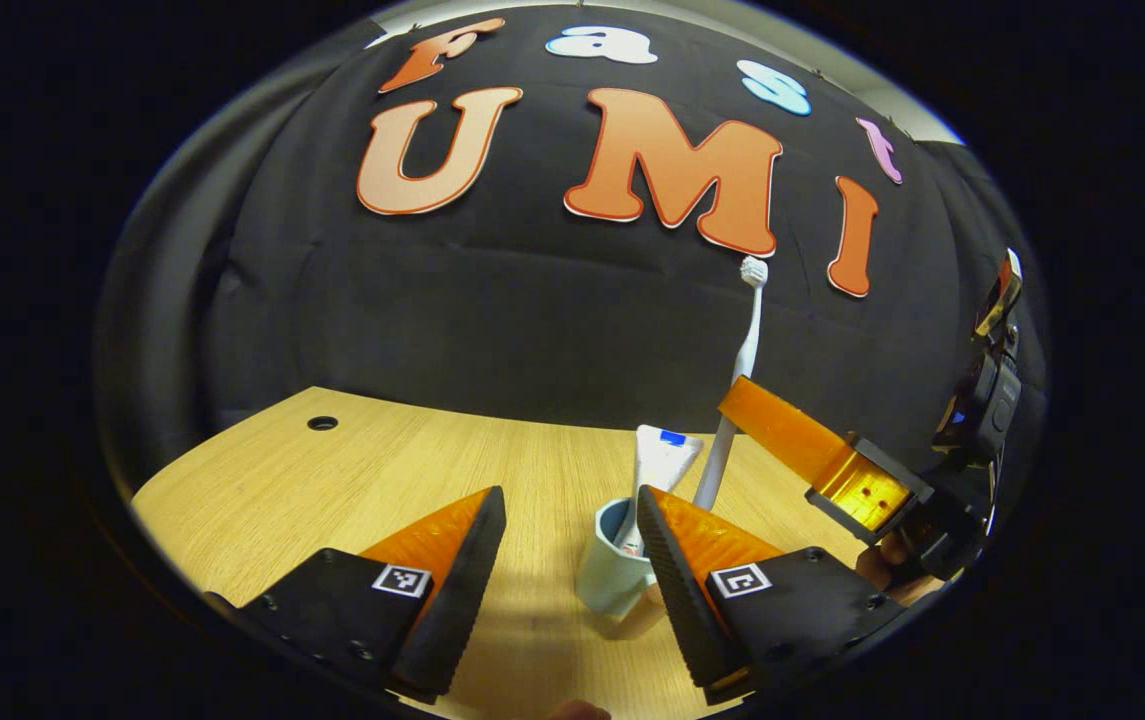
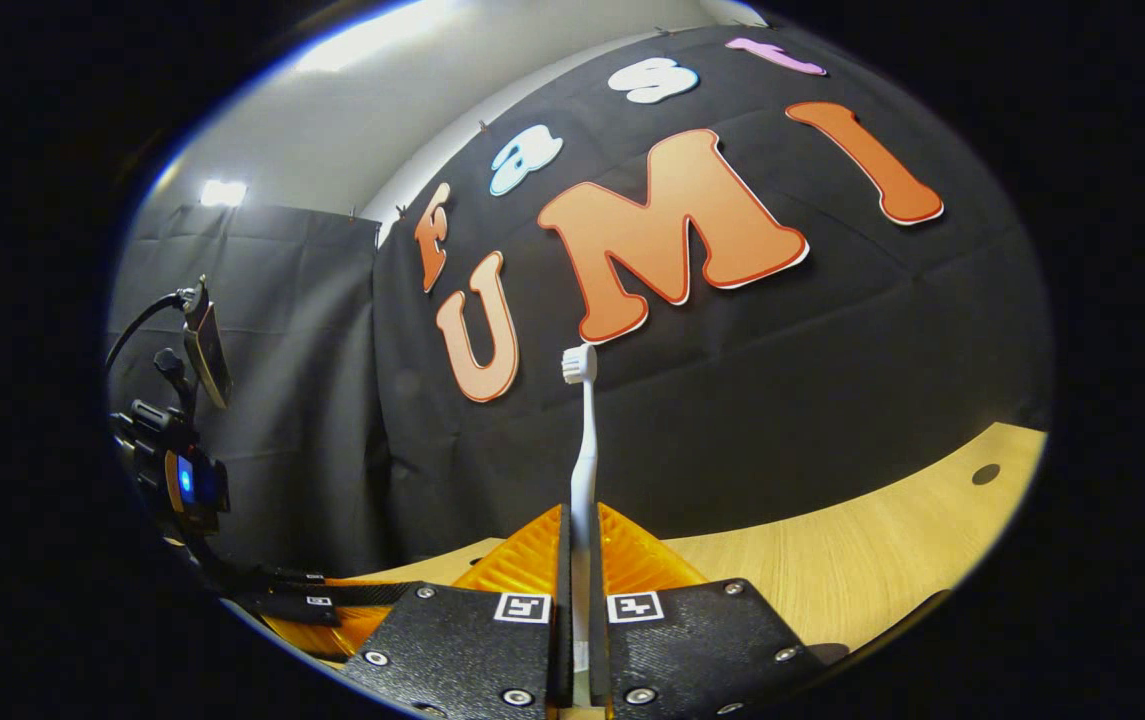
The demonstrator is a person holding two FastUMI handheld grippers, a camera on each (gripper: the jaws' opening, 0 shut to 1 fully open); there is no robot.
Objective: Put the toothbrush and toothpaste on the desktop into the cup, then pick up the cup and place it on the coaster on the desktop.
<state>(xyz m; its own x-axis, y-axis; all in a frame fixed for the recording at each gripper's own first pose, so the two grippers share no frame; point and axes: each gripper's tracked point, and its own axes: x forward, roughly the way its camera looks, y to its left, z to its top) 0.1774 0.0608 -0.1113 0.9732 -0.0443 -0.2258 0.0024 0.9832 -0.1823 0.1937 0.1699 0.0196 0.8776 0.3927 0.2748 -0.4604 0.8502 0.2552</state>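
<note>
A pale blue cup (image 1: 610, 580) stands on the wooden desk (image 1: 332, 480) with a white toothpaste tube (image 1: 660, 462) upright in it. A white toothbrush (image 1: 744, 380) stands bristles up, its lower end at the cup's far rim. My right gripper (image 1: 762, 415) is shut on its handle. In the right gripper view the toothbrush (image 2: 584, 440) rises from between the shut right gripper (image 2: 582, 560). My left gripper (image 1: 572, 530) is open, low in front of the cup, its right finger overlapping the cup's side.
A round cable hole (image 1: 322, 423) lies at the desk's back left. In the right gripper view the desk (image 2: 852, 560) stretches right with another hole (image 2: 985, 474). The left gripper's body and camera (image 2: 182, 470) sit at the left.
</note>
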